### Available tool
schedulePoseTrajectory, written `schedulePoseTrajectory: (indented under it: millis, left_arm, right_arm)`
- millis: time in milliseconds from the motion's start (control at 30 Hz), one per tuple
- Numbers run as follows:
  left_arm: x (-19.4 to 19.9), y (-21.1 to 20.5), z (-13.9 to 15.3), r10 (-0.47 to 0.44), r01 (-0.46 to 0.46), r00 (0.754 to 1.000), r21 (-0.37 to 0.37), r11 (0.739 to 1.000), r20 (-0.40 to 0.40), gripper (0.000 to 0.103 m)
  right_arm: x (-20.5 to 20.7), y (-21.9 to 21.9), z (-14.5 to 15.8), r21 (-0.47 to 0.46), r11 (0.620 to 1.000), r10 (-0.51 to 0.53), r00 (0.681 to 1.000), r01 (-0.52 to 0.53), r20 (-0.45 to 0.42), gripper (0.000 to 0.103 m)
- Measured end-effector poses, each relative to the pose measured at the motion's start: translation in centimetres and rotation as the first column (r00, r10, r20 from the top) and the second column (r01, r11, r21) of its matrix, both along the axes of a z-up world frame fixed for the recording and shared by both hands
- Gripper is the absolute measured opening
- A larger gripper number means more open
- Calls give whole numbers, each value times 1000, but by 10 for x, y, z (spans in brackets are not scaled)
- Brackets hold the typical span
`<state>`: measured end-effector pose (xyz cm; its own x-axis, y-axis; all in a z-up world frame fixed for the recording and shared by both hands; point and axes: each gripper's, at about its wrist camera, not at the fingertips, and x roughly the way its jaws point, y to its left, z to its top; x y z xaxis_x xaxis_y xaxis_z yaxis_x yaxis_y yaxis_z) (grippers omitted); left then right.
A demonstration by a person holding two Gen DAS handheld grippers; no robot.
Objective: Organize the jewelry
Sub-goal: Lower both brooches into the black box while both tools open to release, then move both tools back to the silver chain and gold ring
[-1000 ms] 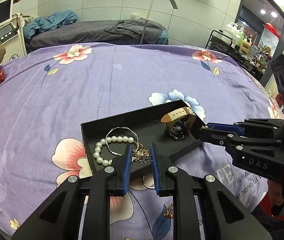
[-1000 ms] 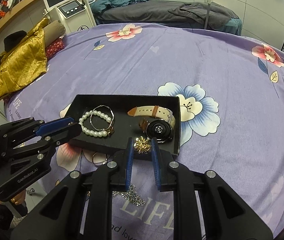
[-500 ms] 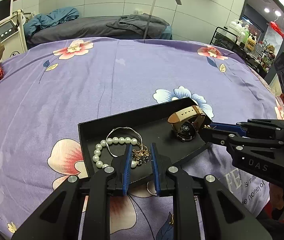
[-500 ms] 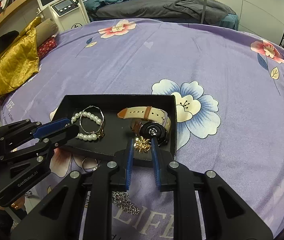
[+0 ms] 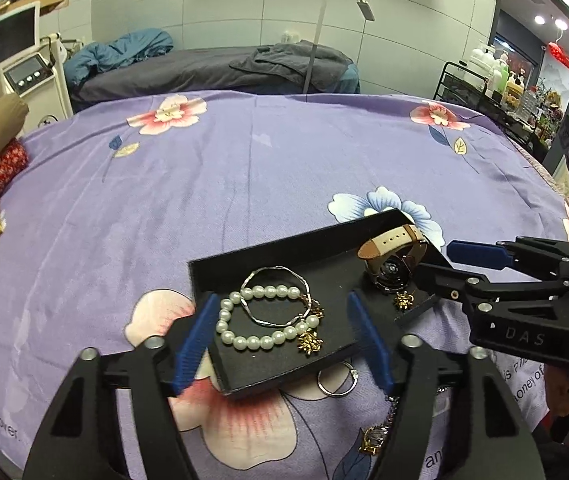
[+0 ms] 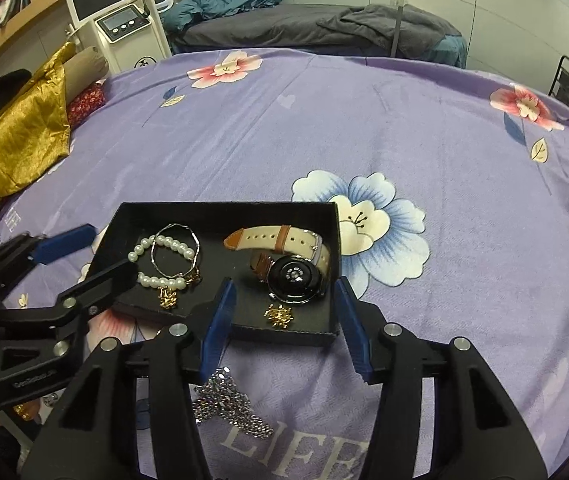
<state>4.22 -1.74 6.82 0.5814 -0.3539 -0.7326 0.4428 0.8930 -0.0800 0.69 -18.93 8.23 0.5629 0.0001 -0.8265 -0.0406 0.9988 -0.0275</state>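
Note:
A black tray (image 5: 280, 254) (image 6: 220, 216) lies on the purple flowered bedspread. It holds a pearl bracelet (image 5: 260, 340) (image 6: 164, 280), a thin bangle (image 5: 276, 300) (image 6: 174, 250), a watch with a beige strap (image 5: 394, 258) (image 6: 288, 258) and two gold earrings, one by the pearls (image 5: 309, 341) (image 6: 167, 298) and one by the watch (image 5: 403, 302) (image 6: 279, 316). My left gripper (image 5: 288, 344) is open and empty over the tray's near left end. My right gripper (image 6: 284, 324) is open and empty over its near right end.
Outside the tray lie a silver ring (image 5: 336, 380), a silver chain (image 6: 230, 404) and a gold-and-silver piece (image 5: 374, 438) on the bedspread near its front edge. A gold cloth (image 6: 16, 132) lies at the left. A treatment bed and a machine stand behind.
Both grippers opened and let go of their gold earrings, which now lie in the tray. Both grippers also pulled back a little.

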Motion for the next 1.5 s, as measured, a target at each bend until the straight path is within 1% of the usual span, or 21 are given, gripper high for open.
schedulePoseTrajectory:
  millis: [67,100,167,233,300,400,500,633,800,933,1033,1100,1233,1333,1433,1500]
  left_arm:
    - [-3,5,4,14,-14,1000,-5,1000,12,82]
    - [-4,7,5,21,-21,1000,-12,1000,14,88]
    - [-7,13,7,40,-39,999,-26,999,20,96]
    - [-11,19,8,45,-44,999,-45,998,18,96]
    - [-14,24,7,38,-38,999,-66,997,-7,96]
    - [-21,27,5,31,-33,999,-77,996,-21,96]
    - [-31,25,0,3,-5,1000,-63,998,-30,96]
    - [-48,21,-10,-45,43,998,-51,998,-45,96]
    - [-66,17,-26,-95,92,992,-45,995,-80,96]
    - [-79,12,-35,-143,140,986,-35,990,-91,95]
    - [-86,8,-38,-175,173,980,-30,984,-98,90]
    - [-91,3,-43,-204,204,973,-15,979,-109,79]
    - [-97,-6,-51,-239,243,964,23,970,-118,73]
    - [-100,-14,-54,-257,264,961,53,963,-107,70]
    - [-102,-21,-55,-272,278,959,89,956,-80,64]
    - [-102,-25,-55,-276,282,959,111,953,-62,56]
  right_arm:
    - [-1,0,1,-15,1000,0,1000,1,4,51]
    - [-2,-1,1,-10,1000,-2,1000,2,2,51]
    - [-4,-3,2,2,1000,-7,1000,7,-1,51]
    - [-8,-5,1,8,1000,-6,1000,6,-7,51]
    - [-13,-6,-1,16,1000,-2,1000,2,-17,51]
    - [-22,-5,-4,14,1000,21,999,-20,-33,51]
    - [-30,-2,-9,-3,999,45,998,-45,-51,51]
    - [-40,-3,-19,0,998,64,994,-64,-86,51]
    - [-50,-6,-29,-4,997,81,990,-82,-117,51]
    - [-56,-6,-34,-8,995,98,986,-100,-135,51]
    - [-60,-5,-37,-11,993,114,982,-117,-149,51]
    - [-63,-3,-39,-17,991,128,979,-132,-156,51]
    - [-67,2,-42,-53,984,158,974,-169,-163,51]
    - [-69,6,-42,-69,979,179,970,-192,-162,51]
    - [-69,9,-41,-73,975,196,967,-210,-161,51]
    - [-69,11,-41,-77,972,208,965,-222,-161,50]
